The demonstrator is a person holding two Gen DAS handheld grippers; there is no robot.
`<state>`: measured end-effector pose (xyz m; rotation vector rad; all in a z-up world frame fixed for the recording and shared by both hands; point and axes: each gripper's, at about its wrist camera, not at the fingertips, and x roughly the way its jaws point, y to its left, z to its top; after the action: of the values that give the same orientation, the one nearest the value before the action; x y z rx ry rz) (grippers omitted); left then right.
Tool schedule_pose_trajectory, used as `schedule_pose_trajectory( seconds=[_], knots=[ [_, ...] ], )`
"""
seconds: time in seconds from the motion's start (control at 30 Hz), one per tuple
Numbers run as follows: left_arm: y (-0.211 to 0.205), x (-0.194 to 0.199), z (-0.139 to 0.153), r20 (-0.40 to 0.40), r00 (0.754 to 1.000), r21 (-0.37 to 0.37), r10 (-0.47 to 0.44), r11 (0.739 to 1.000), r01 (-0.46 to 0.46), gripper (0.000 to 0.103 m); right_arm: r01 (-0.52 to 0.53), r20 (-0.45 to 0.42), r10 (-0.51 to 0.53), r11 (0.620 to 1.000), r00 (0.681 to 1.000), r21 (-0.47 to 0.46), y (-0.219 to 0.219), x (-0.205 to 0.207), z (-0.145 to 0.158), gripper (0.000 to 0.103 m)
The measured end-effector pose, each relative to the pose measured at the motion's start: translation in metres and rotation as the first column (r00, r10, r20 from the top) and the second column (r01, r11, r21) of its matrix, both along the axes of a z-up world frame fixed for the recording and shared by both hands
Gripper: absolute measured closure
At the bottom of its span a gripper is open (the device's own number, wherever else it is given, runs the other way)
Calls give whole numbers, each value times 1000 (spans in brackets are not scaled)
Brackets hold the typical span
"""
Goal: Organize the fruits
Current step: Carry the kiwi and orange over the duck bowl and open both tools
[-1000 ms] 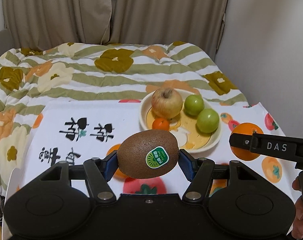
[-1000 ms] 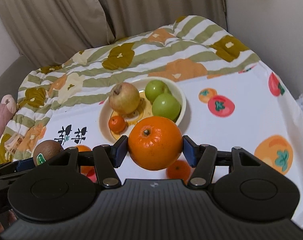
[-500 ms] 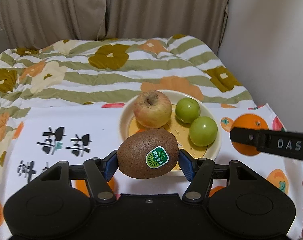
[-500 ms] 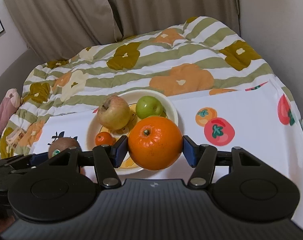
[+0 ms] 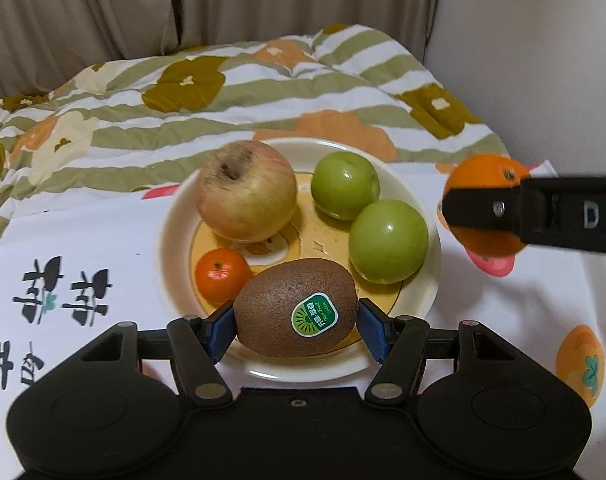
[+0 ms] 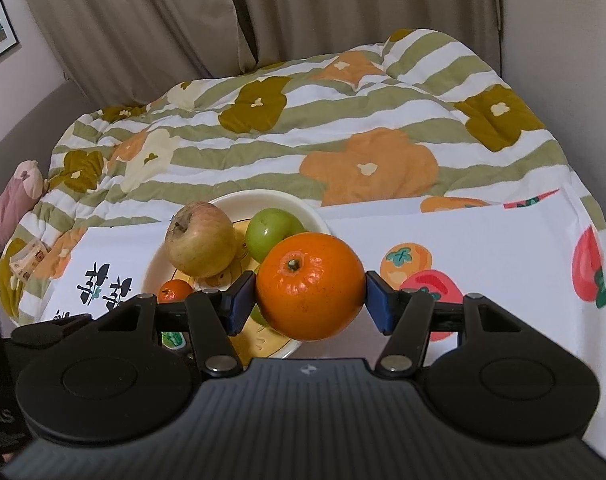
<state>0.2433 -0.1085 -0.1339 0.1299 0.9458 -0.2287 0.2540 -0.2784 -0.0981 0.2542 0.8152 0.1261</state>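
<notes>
My left gripper is shut on a brown kiwi with a green sticker, held over the near part of the cream plate. The plate holds an apple, two green fruits and a small mandarin. My right gripper is shut on a large orange, held above the plate's right side. The orange also shows in the left wrist view behind a right finger. The apple, one green fruit and the mandarin show in the right wrist view.
The plate sits on a white cloth printed with fruit and black characters. Behind lies a striped floral quilt, with curtains and a wall beyond. A pink soft toy lies at the far left.
Both grippers have moved forward toward the plate, which now looks larger and closer. The kiwi is now over the plate's near part. Both grips are unchanged.
</notes>
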Motion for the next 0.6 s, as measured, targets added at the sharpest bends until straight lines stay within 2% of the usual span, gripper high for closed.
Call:
schedule_pose_trajectory(
  seconds=[0.3, 0.43, 0.6],
  knots=[
    [-10, 7, -12, -36, 999, 31, -12, 999, 13, 33, -36, 11, 36, 999, 999, 6, -2, 12, -1, 30],
    [-8, 2, -3, 11, 1000, 34, -19, 999, 18, 14, -60, 21, 60, 998, 998, 5, 1, 16, 2, 30],
    [0, -6, 10, 49, 999, 24, 1, 1000, -2, 12, -97, 29, 98, 995, 995, -13, 11, 21, 5, 30]
  ],
)
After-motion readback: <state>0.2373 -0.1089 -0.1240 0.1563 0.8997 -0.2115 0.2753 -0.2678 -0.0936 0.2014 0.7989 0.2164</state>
